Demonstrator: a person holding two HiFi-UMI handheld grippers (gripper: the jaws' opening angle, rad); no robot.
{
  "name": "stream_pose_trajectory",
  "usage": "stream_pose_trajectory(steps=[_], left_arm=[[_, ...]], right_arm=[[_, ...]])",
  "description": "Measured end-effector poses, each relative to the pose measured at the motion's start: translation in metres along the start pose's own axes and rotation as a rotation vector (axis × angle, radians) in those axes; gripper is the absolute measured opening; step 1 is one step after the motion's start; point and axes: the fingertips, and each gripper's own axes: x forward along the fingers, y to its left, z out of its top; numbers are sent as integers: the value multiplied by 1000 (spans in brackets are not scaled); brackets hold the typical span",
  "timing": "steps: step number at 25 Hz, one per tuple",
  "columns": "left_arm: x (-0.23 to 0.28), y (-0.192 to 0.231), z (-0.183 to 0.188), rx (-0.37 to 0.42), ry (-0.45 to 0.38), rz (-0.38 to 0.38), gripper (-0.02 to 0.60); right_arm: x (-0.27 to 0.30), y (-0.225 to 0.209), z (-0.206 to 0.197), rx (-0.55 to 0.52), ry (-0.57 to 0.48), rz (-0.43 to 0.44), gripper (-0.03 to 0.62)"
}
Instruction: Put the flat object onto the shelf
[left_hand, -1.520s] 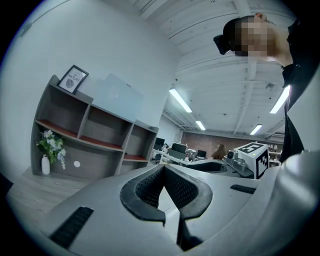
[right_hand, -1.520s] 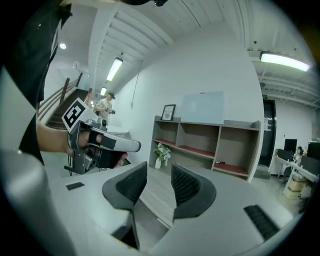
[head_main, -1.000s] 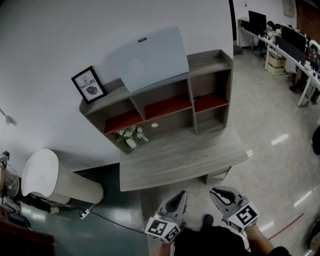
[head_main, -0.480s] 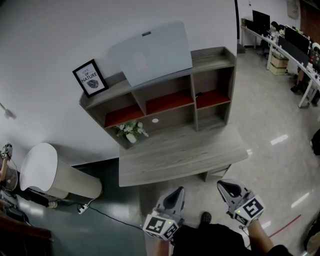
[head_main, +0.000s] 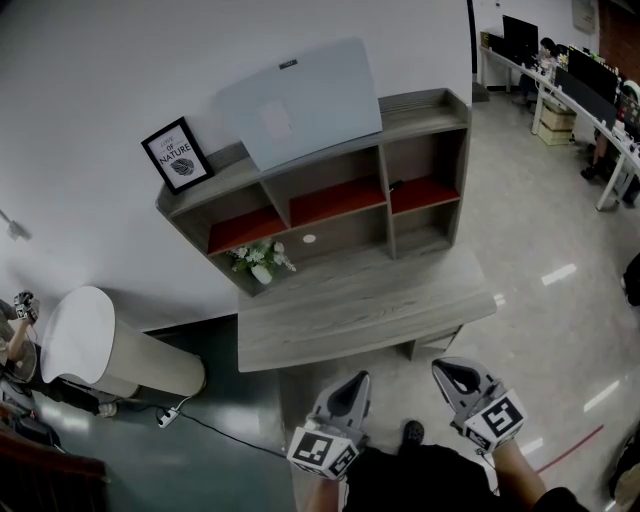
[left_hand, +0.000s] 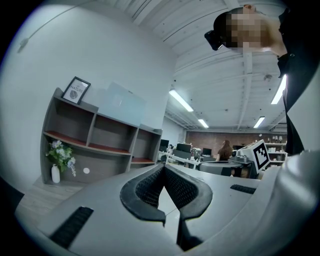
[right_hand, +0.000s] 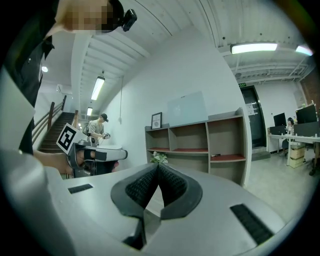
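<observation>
The flat object, a pale blue-grey panel, stands on top of the wooden shelf and leans against the white wall. It also shows as the panel in the left gripper view and as the panel in the right gripper view. Both grippers hang low in front of the desk, well short of the shelf. My left gripper is shut with nothing in it, its jaws meeting at the left gripper. My right gripper is shut and empty too, seen as the right gripper.
A grey desk stands under the shelf. A framed print sits on the shelf top at the left. A vase of flowers stands on the desk. A white cylinder stands on the floor at left. Office desks lie far right.
The right gripper has drifted a little to the right and the view has shifted slightly. The panel and the shelf have not moved.
</observation>
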Motion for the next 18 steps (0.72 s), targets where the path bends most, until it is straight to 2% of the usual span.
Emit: stream_pose_trajectory(steps=[18], left_arm=[[4,0,2,-11,-4,2,12]], right_arm=[[-4,-8,1,-5,2,-20,12]])
